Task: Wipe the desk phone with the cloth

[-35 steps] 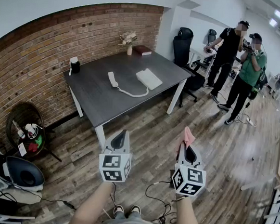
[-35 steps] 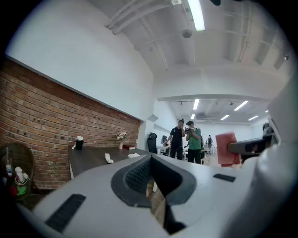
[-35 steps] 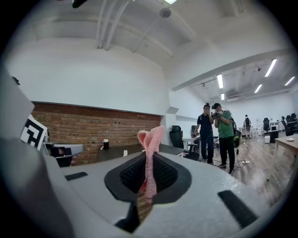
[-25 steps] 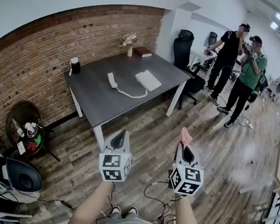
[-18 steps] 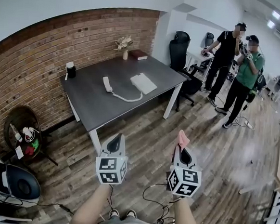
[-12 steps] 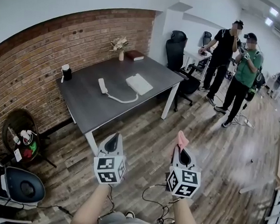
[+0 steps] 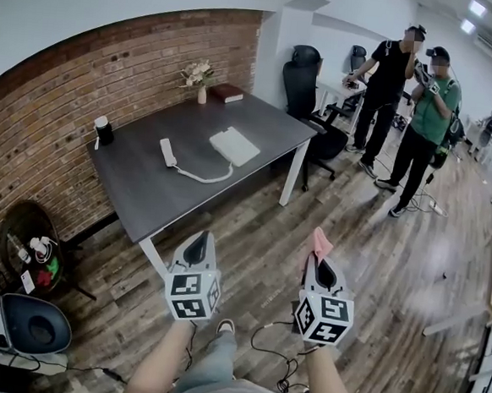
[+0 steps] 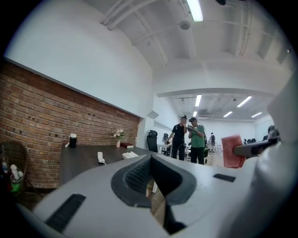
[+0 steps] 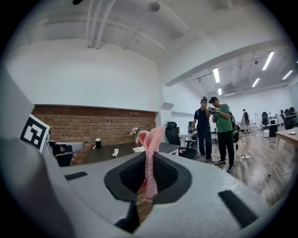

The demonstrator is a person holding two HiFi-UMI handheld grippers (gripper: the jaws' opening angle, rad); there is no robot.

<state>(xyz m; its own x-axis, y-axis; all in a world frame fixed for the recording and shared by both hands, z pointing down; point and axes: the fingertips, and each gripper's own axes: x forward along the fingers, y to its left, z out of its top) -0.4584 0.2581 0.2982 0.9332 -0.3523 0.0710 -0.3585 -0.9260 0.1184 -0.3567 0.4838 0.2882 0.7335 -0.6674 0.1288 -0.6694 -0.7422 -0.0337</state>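
The white desk phone (image 7: 234, 145) sits on a dark grey table (image 7: 136, 187) by the brick wall. Its handset (image 7: 167, 152) lies off the base to the left, joined by a cord. Both grippers hang over the wooden floor, well short of the table. My right gripper (image 7: 318, 261) is shut on a pink cloth (image 7: 317, 241), which stands up between the jaws (image 9: 151, 153). My left gripper (image 7: 198, 245) is shut with nothing in it. The phone (image 8: 130, 155) shows far off in the left gripper view, and the phone (image 9: 138, 149) in the right gripper view too.
Two people (image 7: 407, 85) stand at the back right near a black office chair (image 7: 310, 78). On the table are a flower vase (image 7: 199, 77), a book (image 7: 226, 92) and a dark cup (image 7: 104, 129). A round side table (image 7: 30, 246) stands at the left; cables (image 7: 273, 338) lie on the floor.
The whole view has shifted: the table and phone slid left in the picture, and a leg now steps forward below. Both grippers kept their pose, cloth still held.
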